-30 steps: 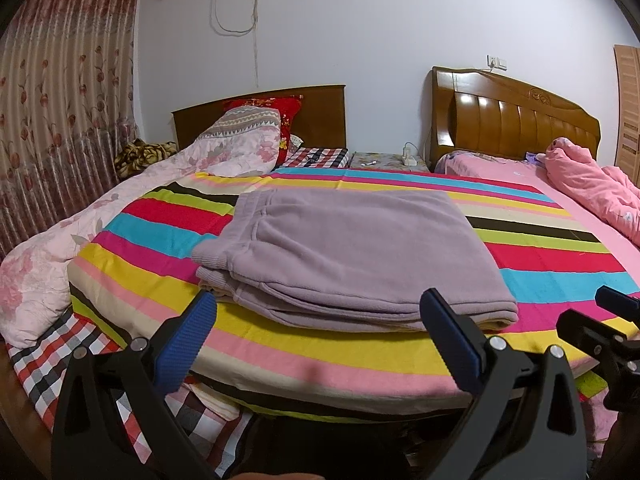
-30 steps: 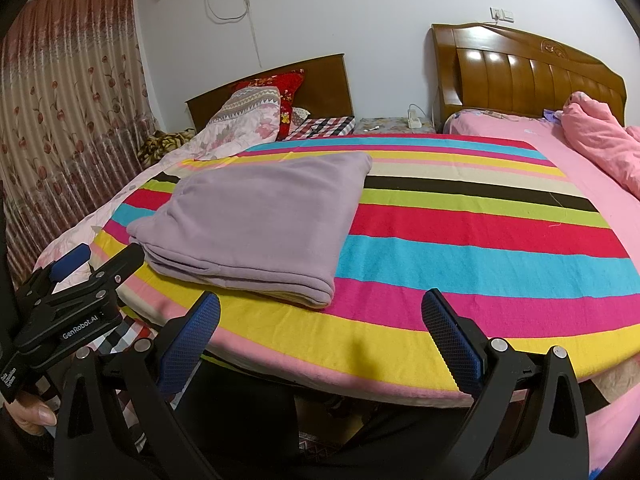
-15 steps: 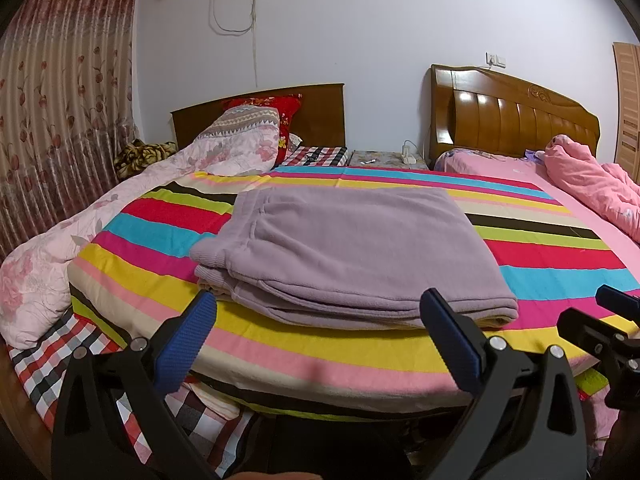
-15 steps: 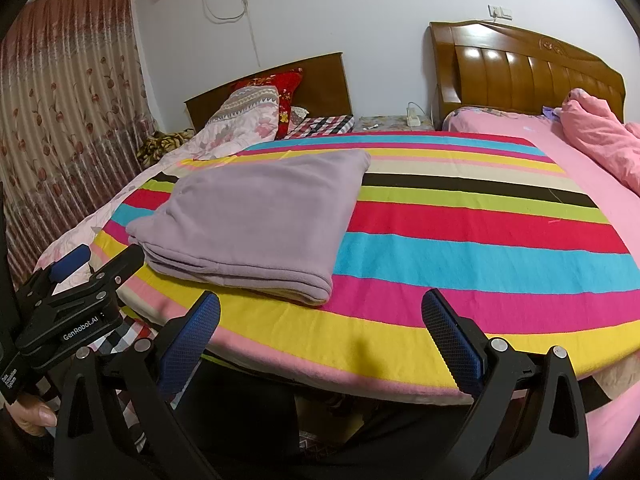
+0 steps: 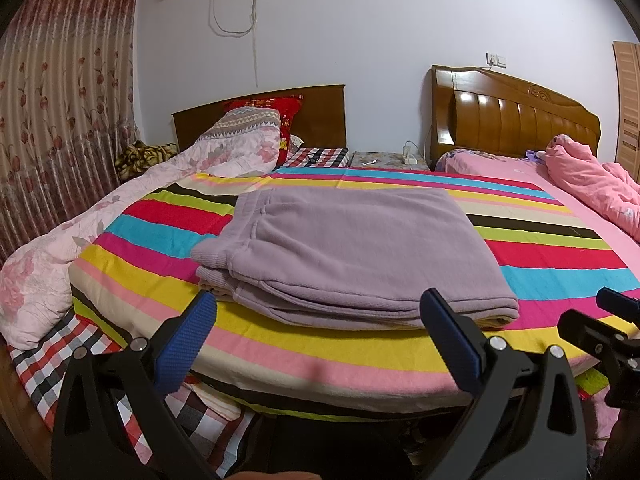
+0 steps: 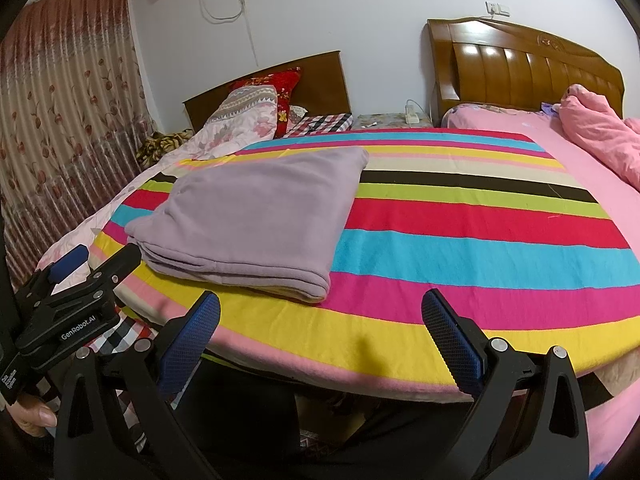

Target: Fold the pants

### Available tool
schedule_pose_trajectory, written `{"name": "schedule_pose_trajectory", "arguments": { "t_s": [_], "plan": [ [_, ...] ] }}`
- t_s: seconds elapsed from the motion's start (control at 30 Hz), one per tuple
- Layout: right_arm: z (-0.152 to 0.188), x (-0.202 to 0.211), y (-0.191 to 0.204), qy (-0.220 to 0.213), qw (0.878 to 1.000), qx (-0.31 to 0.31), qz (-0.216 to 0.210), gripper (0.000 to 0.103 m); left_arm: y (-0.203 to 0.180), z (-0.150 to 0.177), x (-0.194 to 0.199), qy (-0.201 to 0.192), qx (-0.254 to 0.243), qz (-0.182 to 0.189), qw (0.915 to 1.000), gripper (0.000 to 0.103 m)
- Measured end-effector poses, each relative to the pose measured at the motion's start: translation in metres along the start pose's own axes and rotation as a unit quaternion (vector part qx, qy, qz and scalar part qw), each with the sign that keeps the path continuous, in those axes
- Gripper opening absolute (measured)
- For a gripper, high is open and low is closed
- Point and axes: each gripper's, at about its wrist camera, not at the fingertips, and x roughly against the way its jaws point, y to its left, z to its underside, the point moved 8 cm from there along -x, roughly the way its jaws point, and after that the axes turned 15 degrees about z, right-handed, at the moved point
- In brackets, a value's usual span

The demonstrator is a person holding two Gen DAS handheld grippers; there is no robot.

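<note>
Lilac fleece pants (image 5: 352, 248) lie folded into a flat rectangle on the striped blanket (image 5: 552, 256), with the ribbed waistband at the left. My left gripper (image 5: 320, 320) hangs open just before the bed's near edge, short of the pants, holding nothing. In the right wrist view the same folded pants (image 6: 256, 216) rest at the left of the striped blanket (image 6: 480, 240). My right gripper (image 6: 322, 322) is open and empty over the blanket's front edge, to the right of the pants. The left gripper (image 6: 76, 268) shows at that view's left edge.
A floral quilt (image 5: 48, 256) lies left of the blanket, with pillows (image 5: 256, 120) by the dark headboard. A pink duvet (image 5: 588, 176) is heaped on the right bed below a wooden headboard (image 5: 512, 120). A checked sheet (image 5: 56, 360) hangs at the near left. Curtains (image 5: 60, 100) cover the left wall.
Both views have shifted only slightly; the pants sit a touch lower and closer in the left wrist view. Both grippers stay open and the pants have not moved.
</note>
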Motion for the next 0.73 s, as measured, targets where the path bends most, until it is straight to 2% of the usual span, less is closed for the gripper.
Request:
{"name": "schedule_pose_trajectory", "arguments": {
  "t_s": [0.33,0.43,0.73],
  "plan": [
    [-0.0002,0.0001,-0.0006,0.001,1.0,-0.001,0.0,0.098,-0.0005,0.0027,0.0018,-0.006,-0.002,0.004,1.0,0.101],
    [-0.0004,0.0002,-0.0009,0.001,1.0,-0.001,0.0,0.098,0.0007,0.0005,0.0038,-0.014,-0.009,-0.014,0.9998,0.101],
    [0.0001,0.0009,-0.0006,0.001,1.0,-0.002,0.0,0.098,-0.0025,0.0012,0.0011,-0.005,-0.017,-0.003,0.9998,0.101]
  ]
}}
